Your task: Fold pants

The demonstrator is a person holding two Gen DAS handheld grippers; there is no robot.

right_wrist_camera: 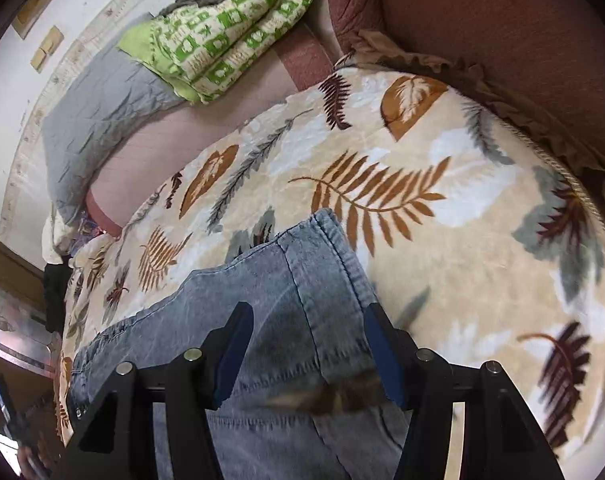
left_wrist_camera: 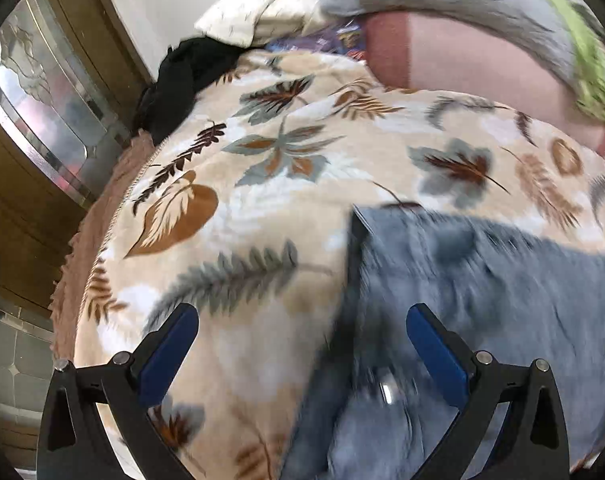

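Observation:
Faded blue jeans (right_wrist_camera: pixel 286 280) lie on a beige leaf-print blanket (right_wrist_camera: pixel 442 240), one leg end pointing away from me. My right gripper (right_wrist_camera: pixel 307 312) hovers over that leg with its jaws apart; the denim runs flat beneath them and the blue pads (right_wrist_camera: pixel 378 340) do not pinch it. In the left wrist view the jeans (left_wrist_camera: pixel 482 300) are blurred at the lower right. My left gripper (left_wrist_camera: pixel 300 316) stands wide open over the edge of the jeans and the blanket (left_wrist_camera: pixel 262 184), with nothing between its fingers.
A green patterned quilt (right_wrist_camera: pixel 222 40) and a grey cover (right_wrist_camera: pixel 94 112) lie at the far side of the bed. A brown padded headboard (right_wrist_camera: pixel 502 40) borders the blanket. Black cloth (left_wrist_camera: pixel 182 76) sits by a wooden cabinet with a glass panel (left_wrist_camera: pixel 42 100).

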